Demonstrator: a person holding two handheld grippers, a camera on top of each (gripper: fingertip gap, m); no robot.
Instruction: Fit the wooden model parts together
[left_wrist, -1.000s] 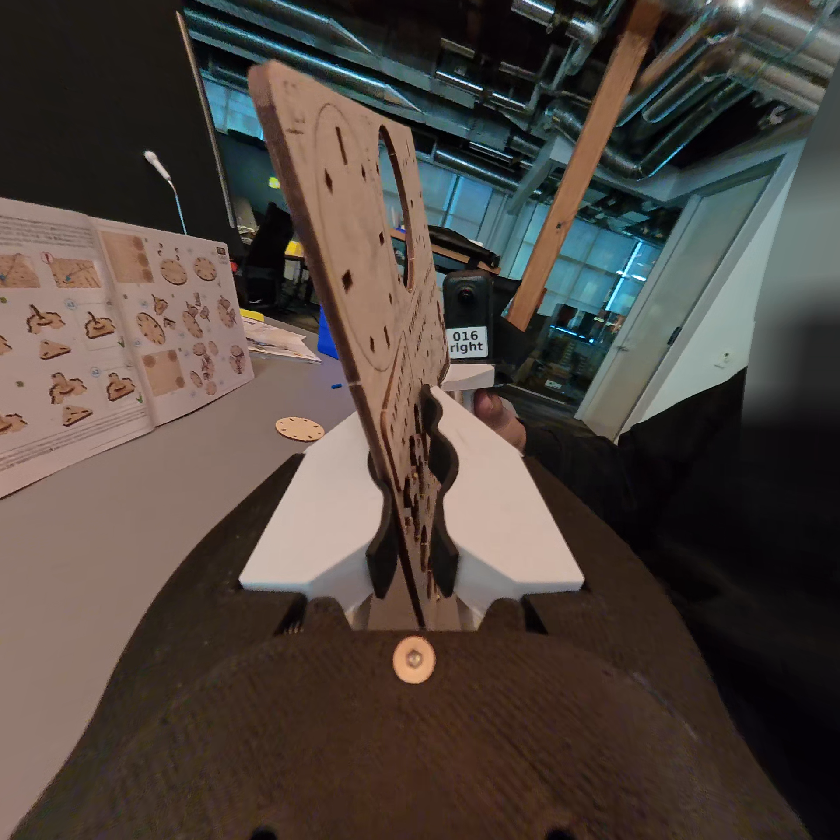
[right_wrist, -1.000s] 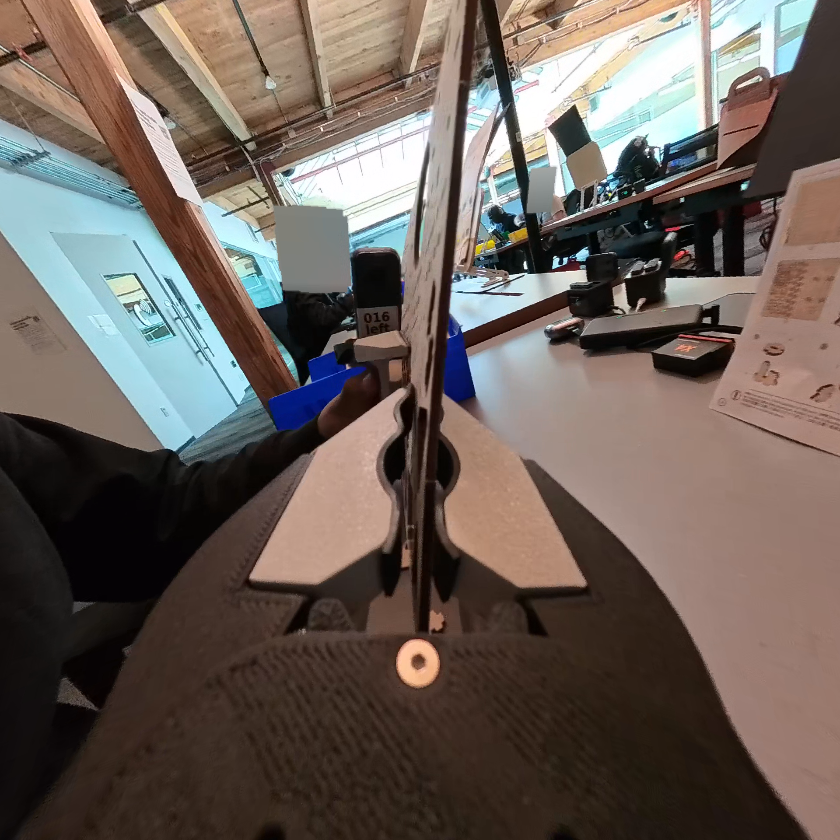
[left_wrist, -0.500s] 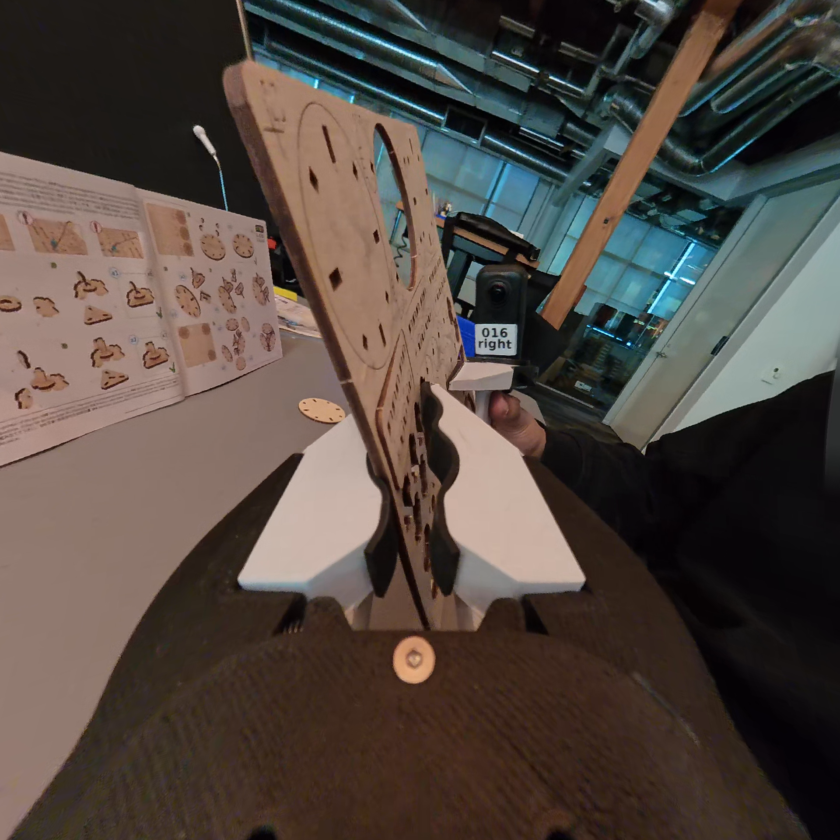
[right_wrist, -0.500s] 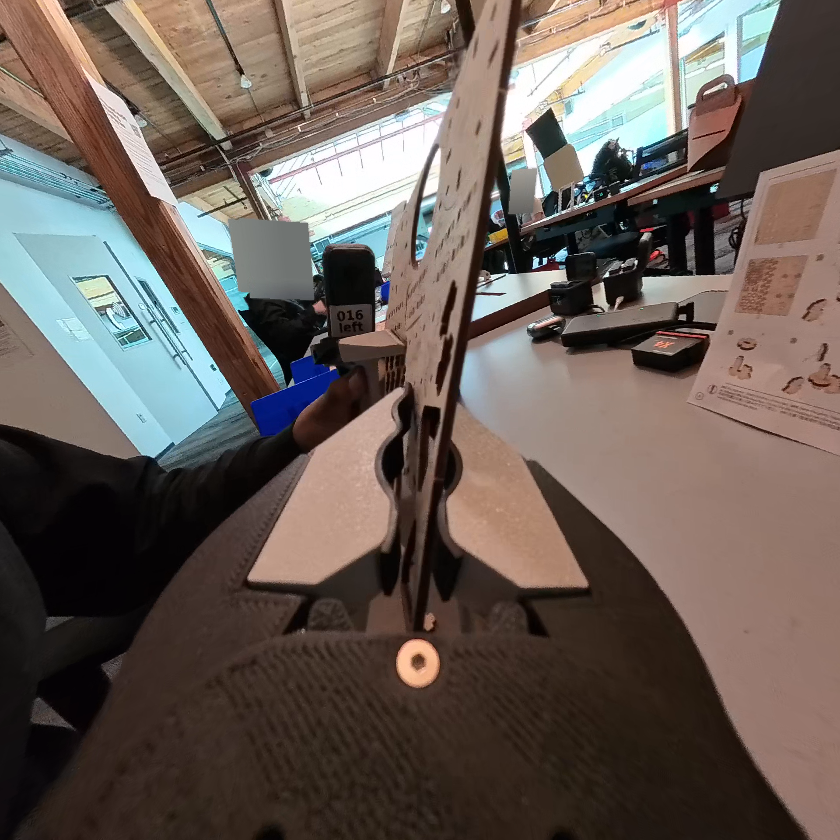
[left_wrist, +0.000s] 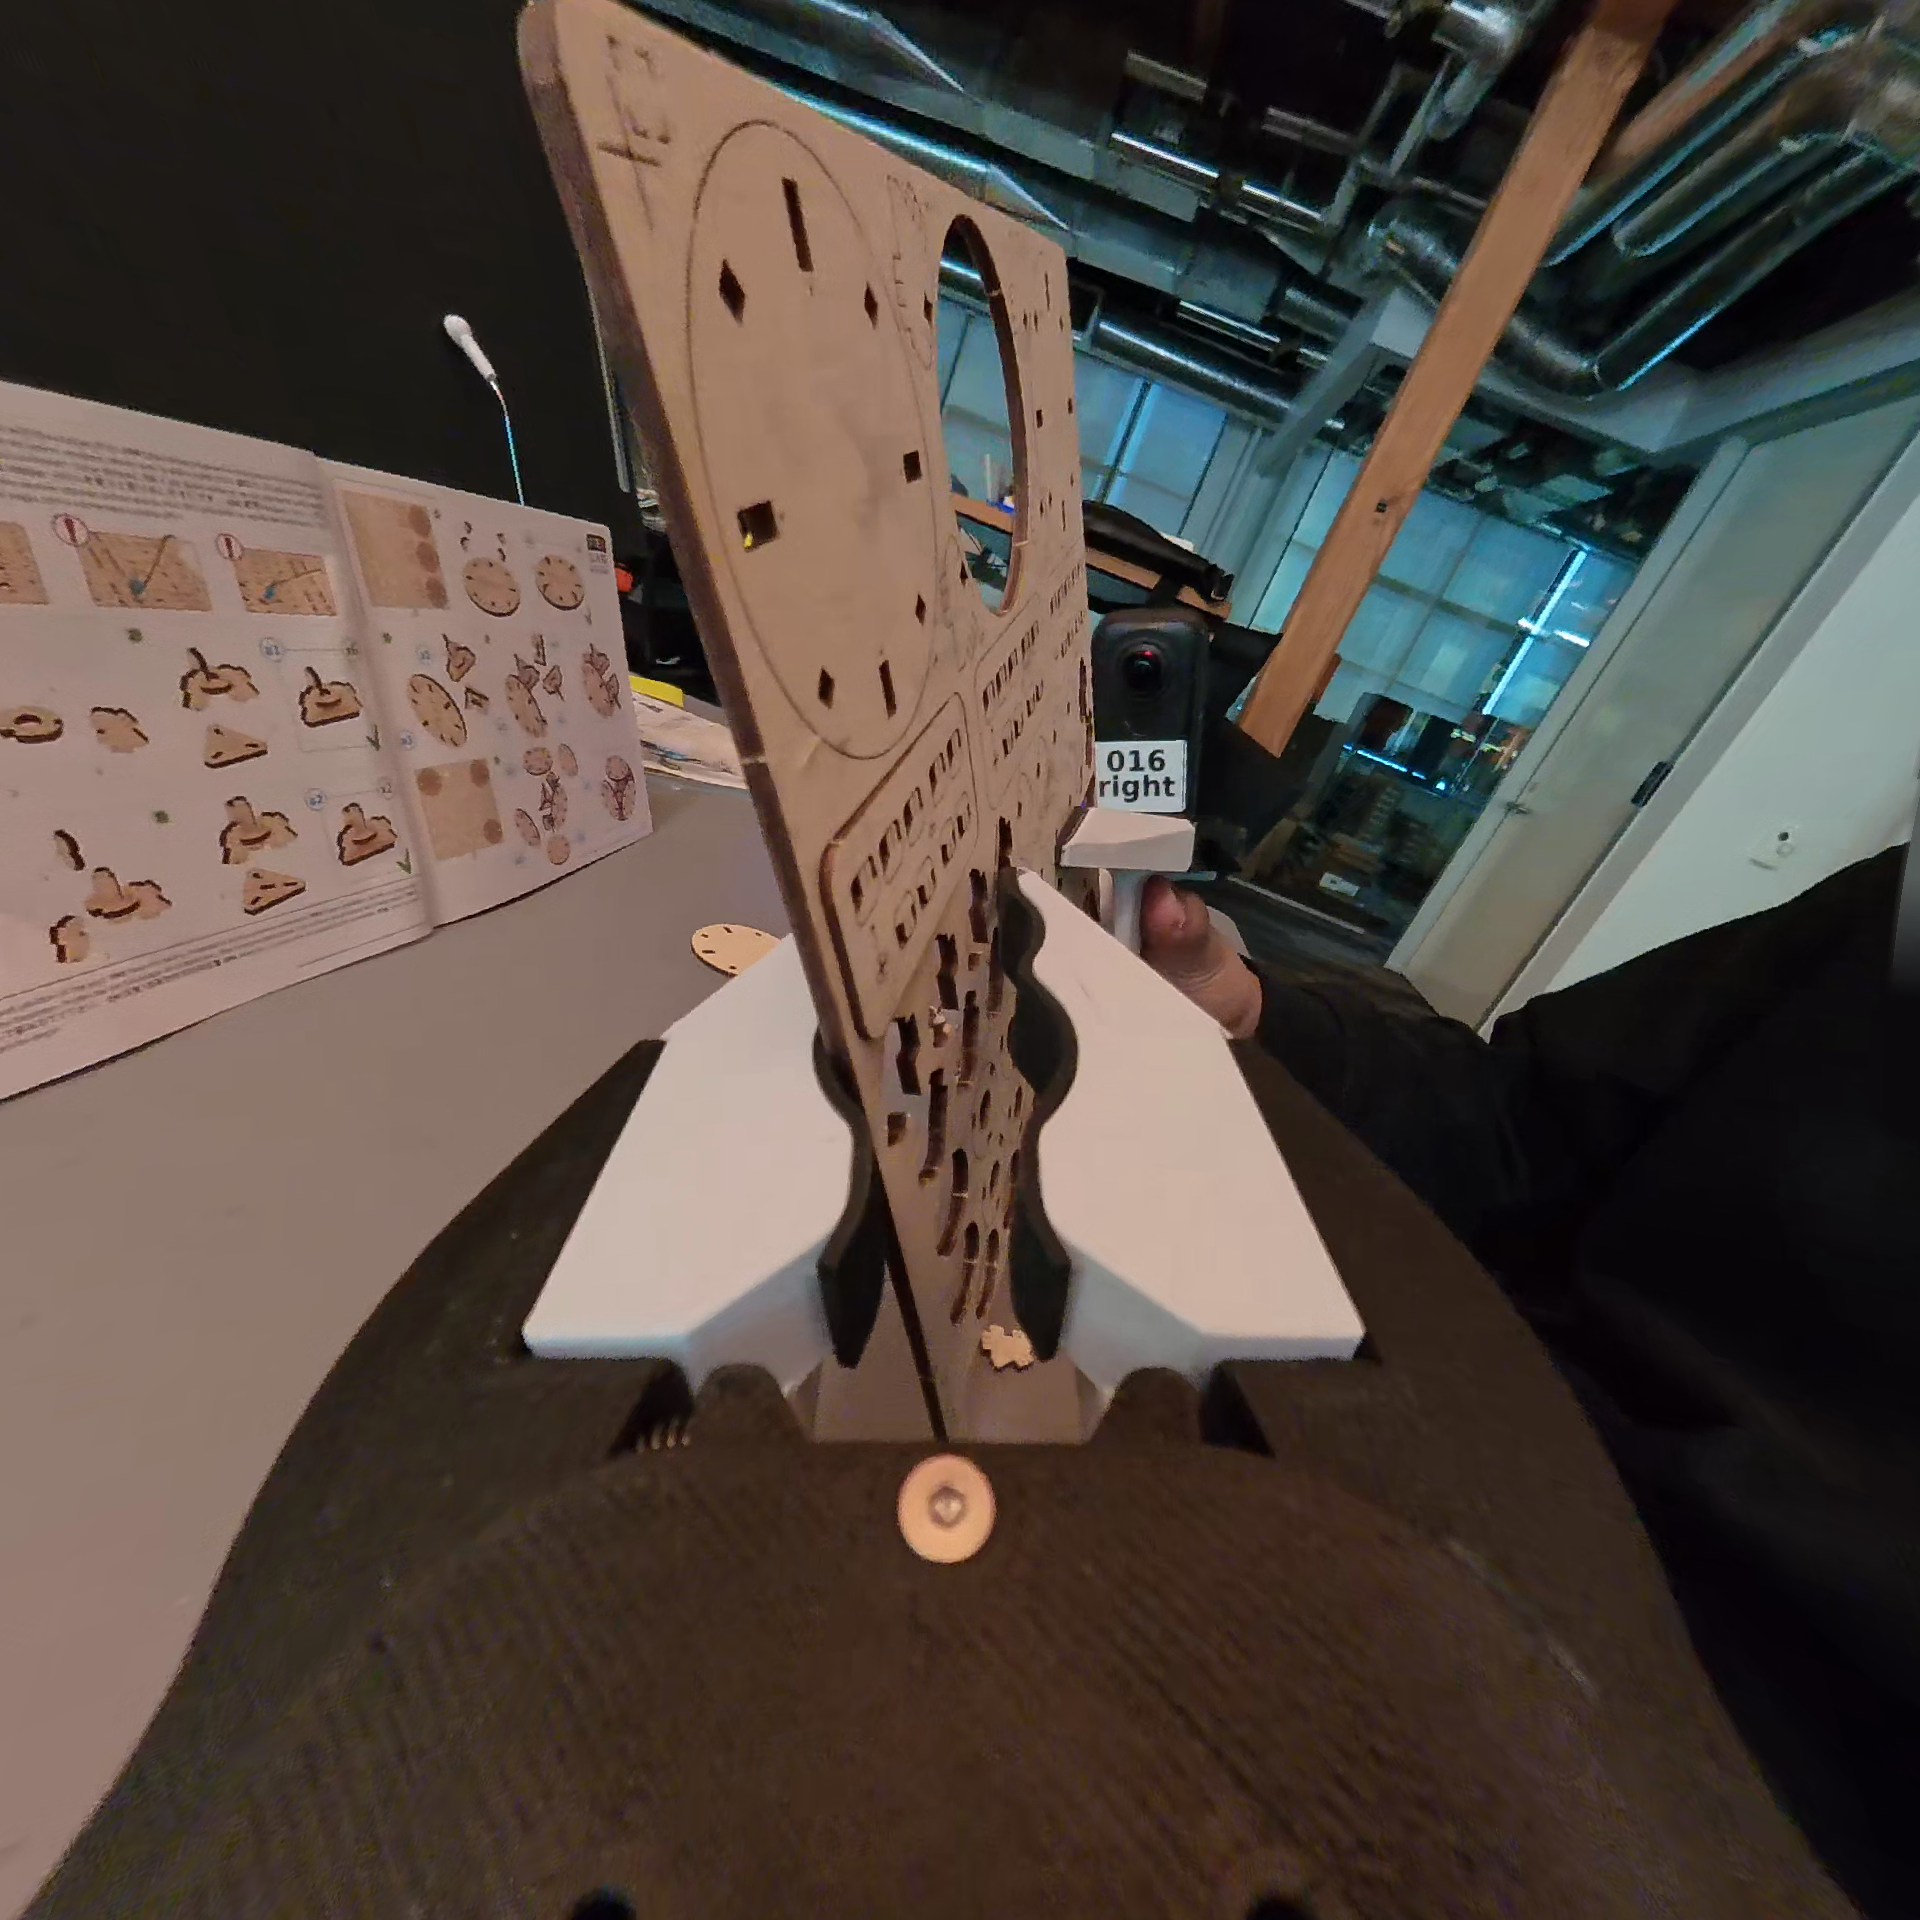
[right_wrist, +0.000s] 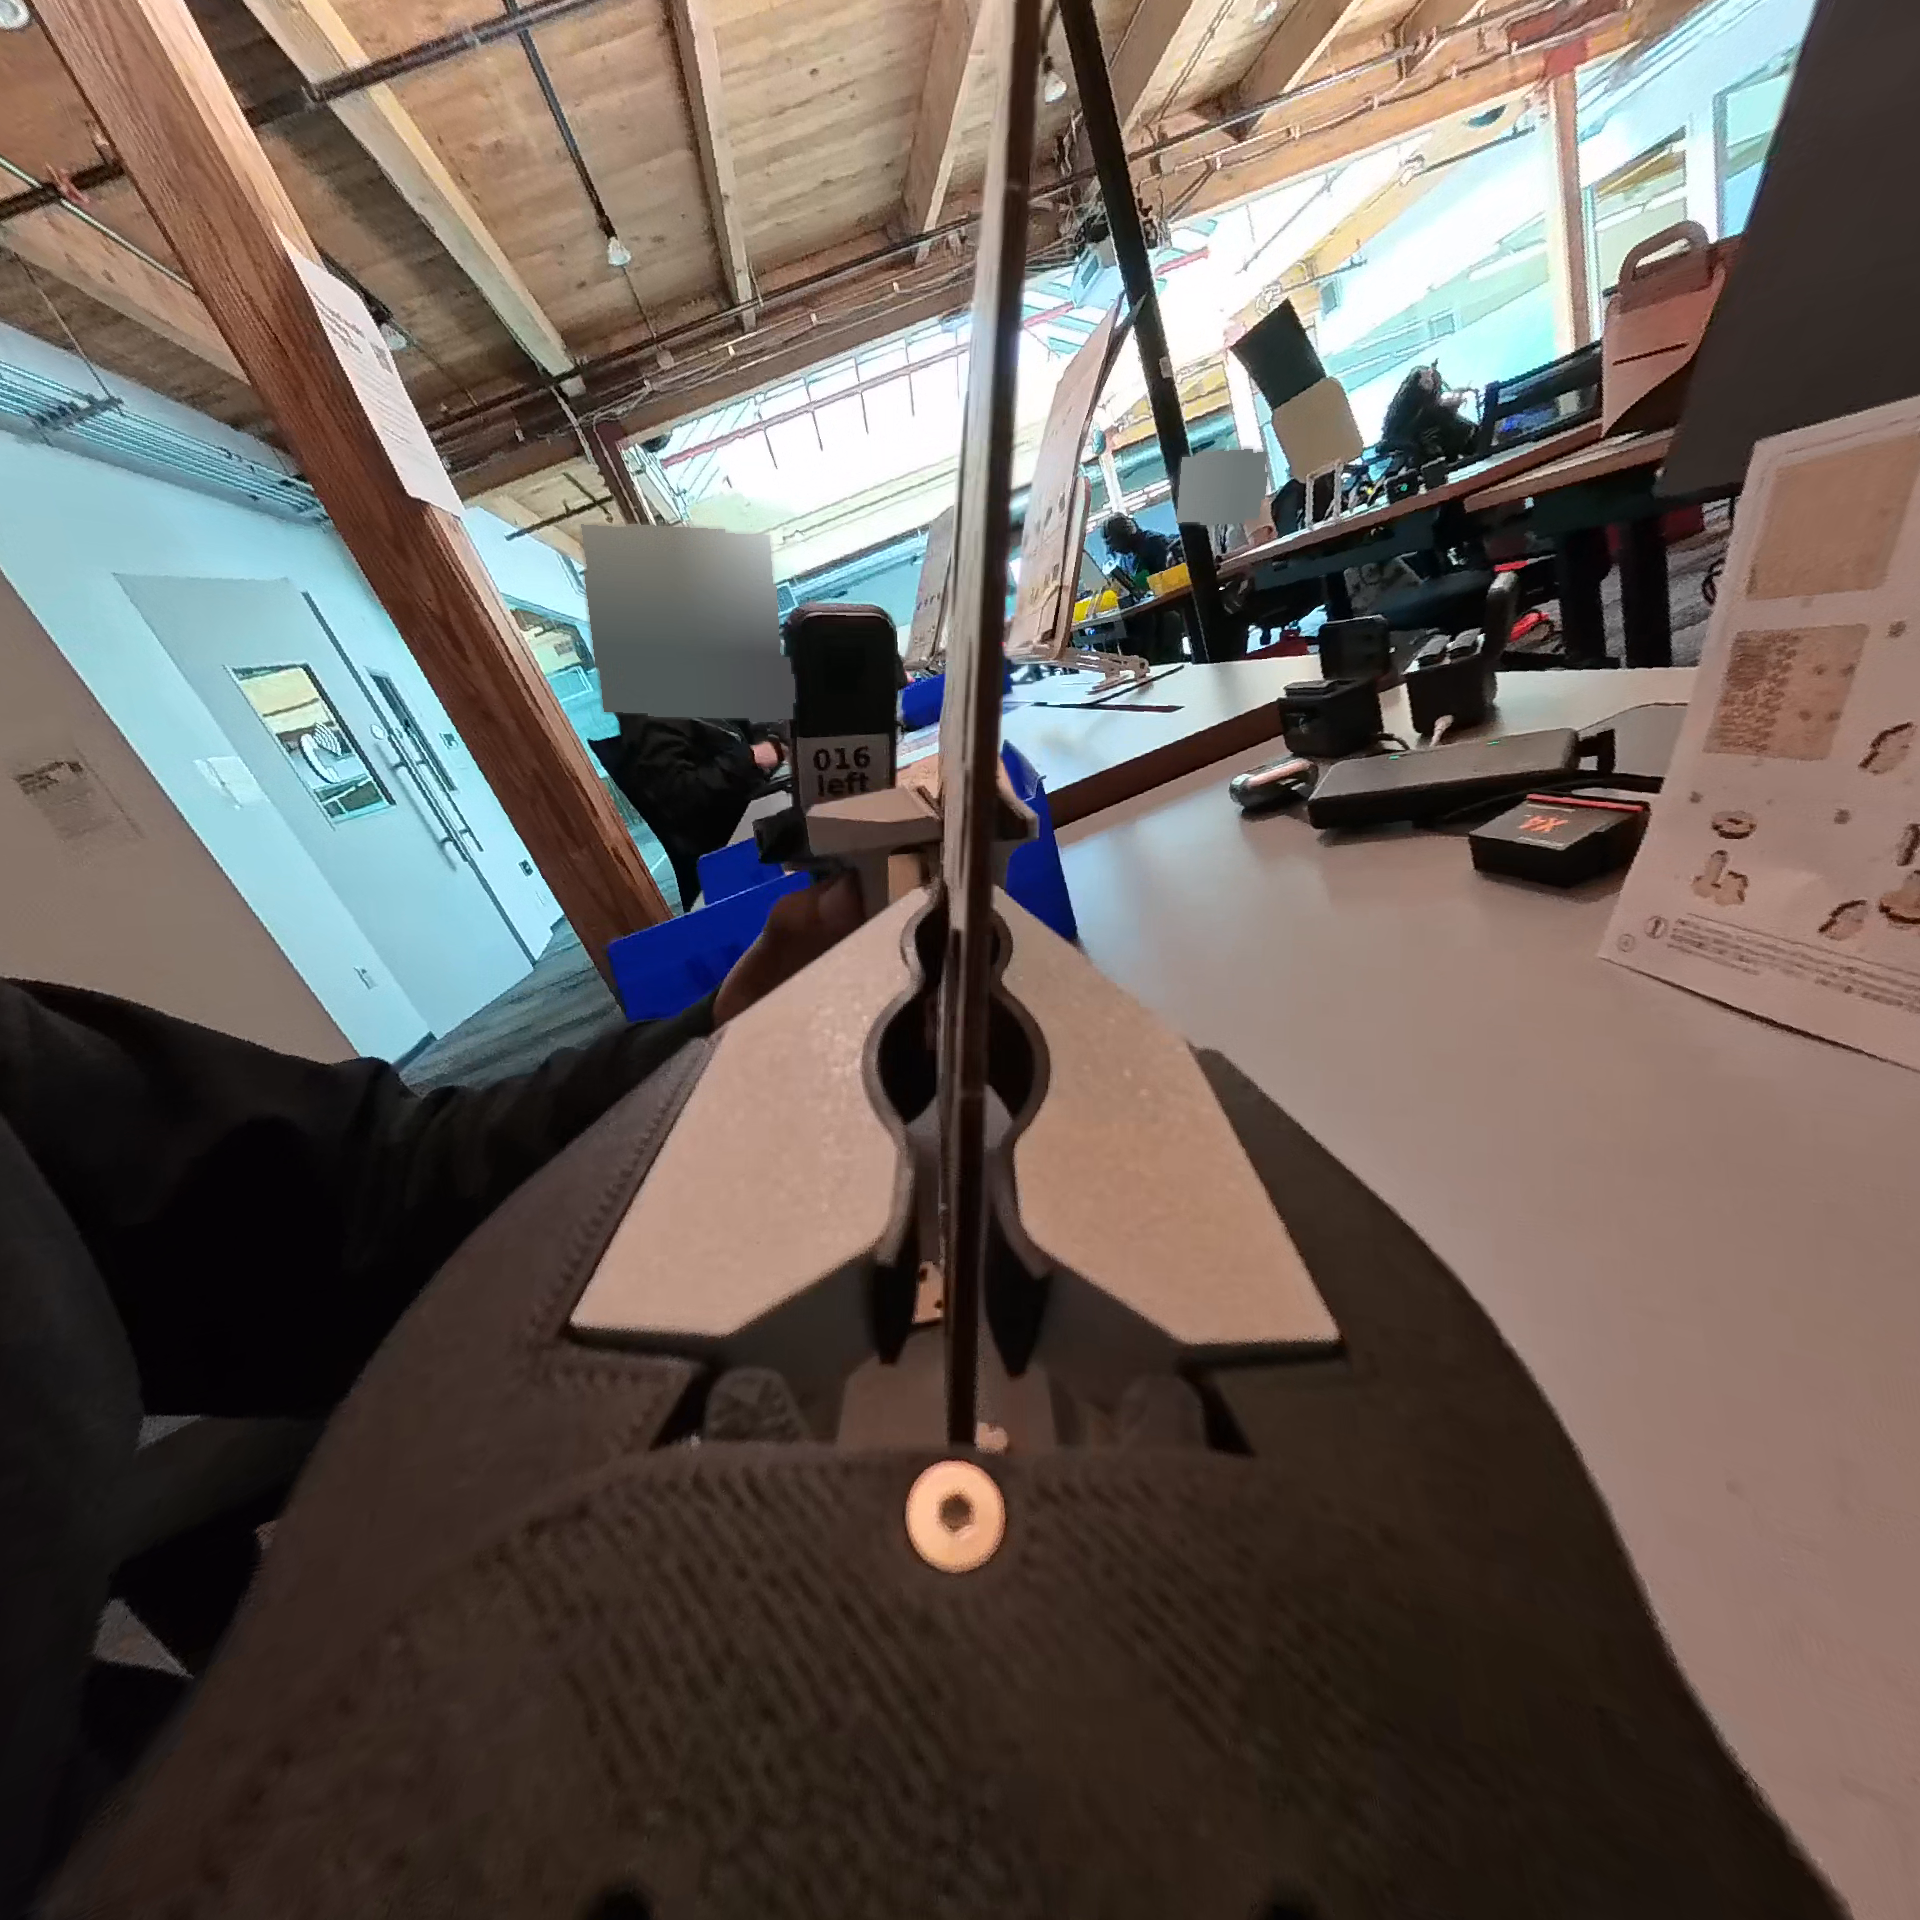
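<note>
My left gripper (left_wrist: 935, 997) has just loosened. Its jaws now stand apart, and the wooden board (left_wrist: 831, 468) leans between them with a gap on its right side, no longer clamped. My right gripper (right_wrist: 961, 956) stays pinched on the board's far edge, so it alone carries the board upright above the desk (left_wrist: 312, 1143), near the open booklet (left_wrist: 260, 707).

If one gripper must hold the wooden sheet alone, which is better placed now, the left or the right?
Right, probably. The right gripper has both pads closed against the wooden sheet. The left gripper looks looser, because its pads stand wider apart than the sheet's thickness.
</note>
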